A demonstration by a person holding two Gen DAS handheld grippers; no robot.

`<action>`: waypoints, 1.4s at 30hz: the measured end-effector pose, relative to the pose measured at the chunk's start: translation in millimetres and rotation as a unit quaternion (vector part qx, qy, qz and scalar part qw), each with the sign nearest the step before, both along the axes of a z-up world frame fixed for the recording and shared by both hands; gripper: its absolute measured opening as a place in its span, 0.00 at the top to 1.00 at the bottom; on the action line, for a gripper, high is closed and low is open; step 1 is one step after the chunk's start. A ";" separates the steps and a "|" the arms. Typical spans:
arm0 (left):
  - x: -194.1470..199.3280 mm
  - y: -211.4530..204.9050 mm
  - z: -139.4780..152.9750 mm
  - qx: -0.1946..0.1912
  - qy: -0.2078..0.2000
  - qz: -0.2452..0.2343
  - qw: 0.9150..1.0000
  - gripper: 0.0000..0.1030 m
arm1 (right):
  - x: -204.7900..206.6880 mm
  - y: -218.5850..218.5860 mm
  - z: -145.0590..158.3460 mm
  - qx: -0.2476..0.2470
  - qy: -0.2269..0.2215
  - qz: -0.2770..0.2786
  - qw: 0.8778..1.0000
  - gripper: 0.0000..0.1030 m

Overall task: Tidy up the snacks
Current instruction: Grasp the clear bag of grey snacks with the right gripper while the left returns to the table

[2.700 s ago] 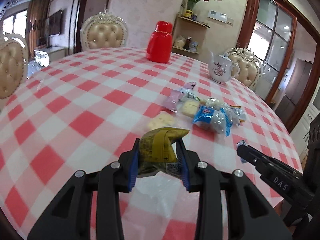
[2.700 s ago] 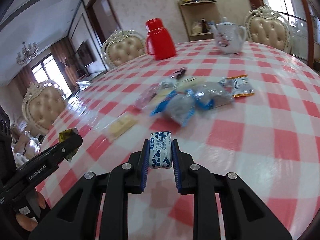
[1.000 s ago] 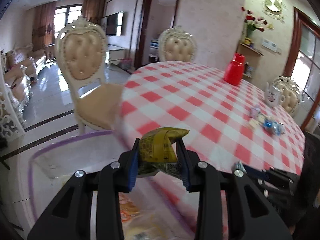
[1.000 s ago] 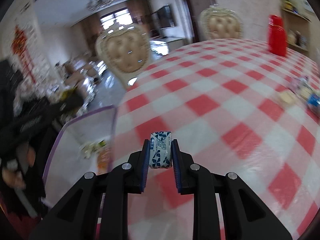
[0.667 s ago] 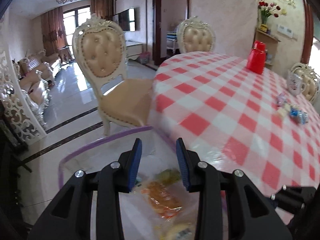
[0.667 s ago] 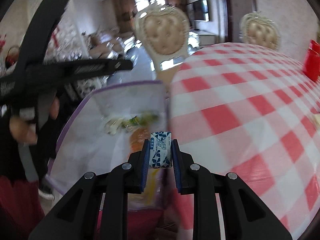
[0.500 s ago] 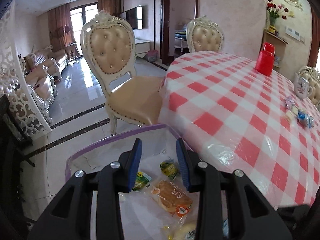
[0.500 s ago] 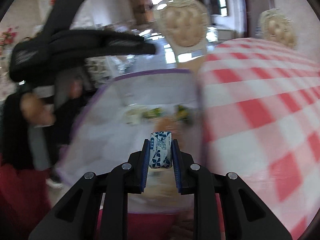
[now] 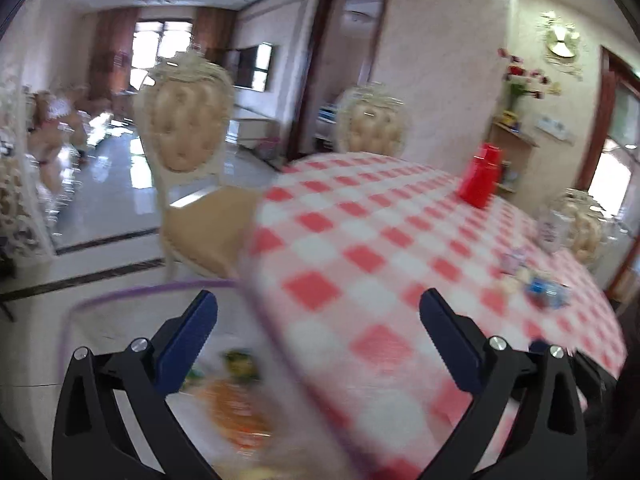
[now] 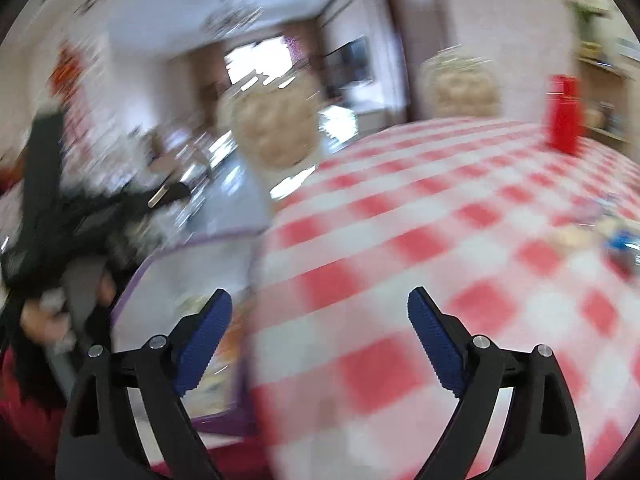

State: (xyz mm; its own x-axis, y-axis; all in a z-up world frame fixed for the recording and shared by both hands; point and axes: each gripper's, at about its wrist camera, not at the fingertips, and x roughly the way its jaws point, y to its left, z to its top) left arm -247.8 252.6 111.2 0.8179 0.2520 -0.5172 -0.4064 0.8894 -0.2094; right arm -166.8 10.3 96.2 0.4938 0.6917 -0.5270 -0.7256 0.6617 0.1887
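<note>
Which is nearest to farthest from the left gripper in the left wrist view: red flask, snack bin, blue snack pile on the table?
From the left gripper, jaws open:
1. Snack bin, just below, left of the table edge.
2. Blue snack pile, right, mid-table.
3. Red flask, far side of the table, upper right.

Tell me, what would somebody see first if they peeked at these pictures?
Probably the big red-and-white checked tablecloth that fills the middle and right of both views, with a bright red jug standing at its far side. Up close, the left gripper and the right gripper both gape wide open with nothing in them. Beside the table's near left edge sits a clear purple-rimmed bin with blurry snack packets inside.
</note>
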 end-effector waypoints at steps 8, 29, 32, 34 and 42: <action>124.8 -127.9 -15.0 -0.028 0.050 -0.163 0.985 0.02 | 102.7 -151.4 -16.8 0.037 0.087 -0.194 0.976 0.16; 353.0 -175.5 -55.6 -0.084 0.028 -0.127 0.988 0.02 | 286.5 -301.6 -46.2 0.023 0.087 -0.386 0.918 0.30; 343.6 -156.3 -48.4 -0.121 0.011 -0.112 0.986 0.02 | 316.1 -279.6 -42.5 -0.011 0.069 -0.372 0.926 0.33; 344.3 -149.0 -47.2 -0.129 0.014 -0.104 0.986 0.02 | 329.1 -260.6 -43.0 -0.042 0.063 -0.352 0.933 0.33; 350.0 -158.0 -52.3 -0.132 0.043 -0.127 0.982 0.02 | 359.3 -219.3 -79.0 -0.132 0.134 -0.280 0.942 0.15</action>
